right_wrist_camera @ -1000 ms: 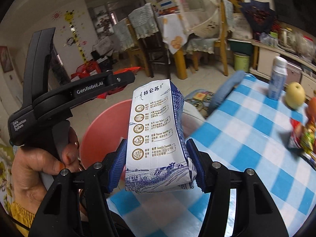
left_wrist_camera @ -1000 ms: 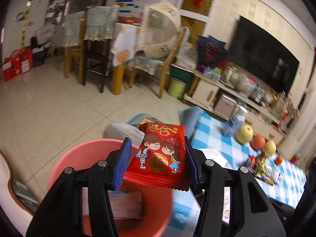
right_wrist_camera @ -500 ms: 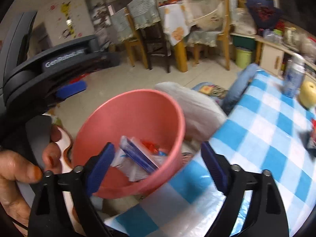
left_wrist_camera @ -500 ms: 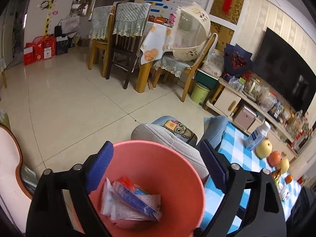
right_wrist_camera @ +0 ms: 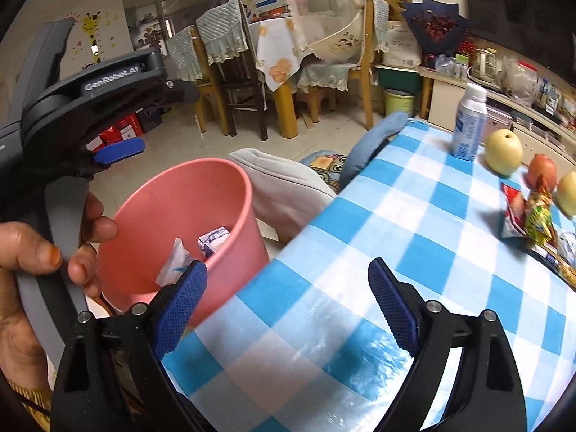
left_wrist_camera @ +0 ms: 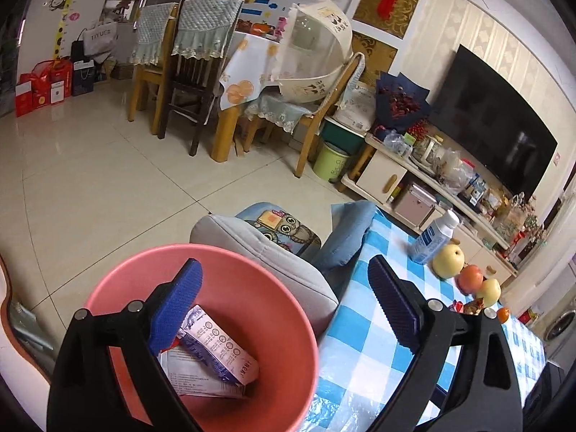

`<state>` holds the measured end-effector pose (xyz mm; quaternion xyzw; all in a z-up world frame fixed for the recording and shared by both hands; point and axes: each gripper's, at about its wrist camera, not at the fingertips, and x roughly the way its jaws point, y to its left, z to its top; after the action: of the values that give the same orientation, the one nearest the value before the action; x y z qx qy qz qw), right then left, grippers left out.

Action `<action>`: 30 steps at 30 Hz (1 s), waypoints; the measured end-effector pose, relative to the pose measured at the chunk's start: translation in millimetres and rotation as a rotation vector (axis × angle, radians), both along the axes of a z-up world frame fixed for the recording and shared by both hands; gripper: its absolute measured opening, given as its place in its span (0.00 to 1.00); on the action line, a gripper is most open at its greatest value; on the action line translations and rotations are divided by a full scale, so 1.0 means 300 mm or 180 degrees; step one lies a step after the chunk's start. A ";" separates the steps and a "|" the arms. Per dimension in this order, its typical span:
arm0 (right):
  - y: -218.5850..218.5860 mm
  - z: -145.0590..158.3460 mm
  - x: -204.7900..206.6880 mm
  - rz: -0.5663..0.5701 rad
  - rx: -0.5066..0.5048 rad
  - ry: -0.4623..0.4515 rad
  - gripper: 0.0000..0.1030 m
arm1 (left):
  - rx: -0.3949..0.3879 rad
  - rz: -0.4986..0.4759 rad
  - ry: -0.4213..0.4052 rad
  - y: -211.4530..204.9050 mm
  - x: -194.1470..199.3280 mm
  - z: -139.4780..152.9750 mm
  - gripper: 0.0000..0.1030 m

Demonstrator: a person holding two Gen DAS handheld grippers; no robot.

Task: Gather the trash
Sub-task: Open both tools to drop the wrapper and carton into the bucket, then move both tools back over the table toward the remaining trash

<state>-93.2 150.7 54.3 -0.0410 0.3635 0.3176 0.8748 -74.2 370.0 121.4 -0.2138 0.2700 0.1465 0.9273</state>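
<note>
A second ago each gripper clamped a piece of trash; now the left gripper (left_wrist_camera: 284, 300) and the right gripper (right_wrist_camera: 287, 304) have both just been opening, stand wide and hold nothing. The milk carton (left_wrist_camera: 216, 347) lies inside the pink bin (left_wrist_camera: 201, 255), atop paper scraps; the red candy wrapper is no longer seen. The bin stands just left of the checked table's (right_wrist_camera: 414, 223) near edge. More wrappers (right_wrist_camera: 532, 216) lie far right beside the fruit. Bare cloth stretches between.
</note>
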 end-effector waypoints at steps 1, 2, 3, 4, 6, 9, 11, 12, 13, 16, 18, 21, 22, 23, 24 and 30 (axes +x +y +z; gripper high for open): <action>-0.013 0.000 0.000 -0.0017 0.0000 -0.0006 0.87 | 0.0032 -0.0017 0.0024 -0.015 0.009 -0.001 0.91; -0.022 0.000 -0.002 -0.0028 0.0004 -0.0008 0.87 | 0.0056 -0.0034 0.0039 -0.025 0.014 -0.003 0.91; -0.033 0.003 -0.003 -0.0046 0.0015 -0.0007 0.87 | 0.0092 -0.0055 0.0057 -0.040 0.021 -0.004 0.91; -0.043 0.004 -0.002 -0.0057 0.0029 -0.0006 0.87 | 0.0120 -0.0069 0.0065 -0.052 0.025 -0.003 0.91; -0.063 0.009 -0.005 -0.0080 0.0048 -0.0013 0.87 | 0.0201 -0.0107 0.0089 -0.081 0.036 -0.002 0.91; -0.098 0.012 -0.008 -0.0129 0.0029 -0.0044 0.91 | 0.0285 -0.0150 0.0149 -0.113 0.048 -0.007 0.91; -0.121 0.014 -0.009 -0.0153 0.0016 -0.0056 0.92 | 0.0360 -0.0191 0.0192 -0.143 0.059 -0.011 0.91; -0.134 0.015 -0.009 -0.0165 0.0010 -0.0062 0.92 | 0.0386 -0.0205 0.0205 -0.152 0.063 -0.012 0.92; -0.145 0.016 -0.009 -0.0181 0.0004 -0.0069 0.92 | 0.0422 -0.0236 0.0220 -0.167 0.070 -0.014 0.92; -0.183 0.014 -0.010 -0.0231 0.0003 -0.0079 0.92 | 0.0521 -0.0312 0.0257 -0.207 0.087 -0.021 0.92; -0.212 0.011 -0.010 -0.0267 0.0004 -0.0076 0.92 | 0.0589 -0.0363 0.0282 -0.231 0.096 -0.025 0.92; -0.250 0.007 -0.010 -0.0311 -0.0003 -0.0082 0.92 | 0.0703 -0.0453 0.0296 -0.275 0.108 -0.031 0.92; -0.260 0.005 -0.011 -0.0325 -0.0008 -0.0089 0.92 | 0.0750 -0.0481 0.0302 -0.291 0.112 -0.033 0.92; -0.273 0.004 -0.012 -0.0344 -0.0015 -0.0097 0.92 | 0.0785 -0.0510 0.0309 -0.306 0.116 -0.035 0.92; -0.287 0.001 -0.012 -0.0364 -0.0021 -0.0105 0.92 | 0.0809 -0.0540 0.0313 -0.317 0.119 -0.036 0.92; -0.363 -0.004 0.000 -0.0460 0.0005 -0.0115 0.92 | 0.0952 -0.0729 0.0313 -0.404 0.142 -0.048 0.92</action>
<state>-93.3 41.9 53.2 -0.0197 0.3494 0.2530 0.9019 -31.5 248.9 107.1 -0.0341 0.3127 0.0888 0.9451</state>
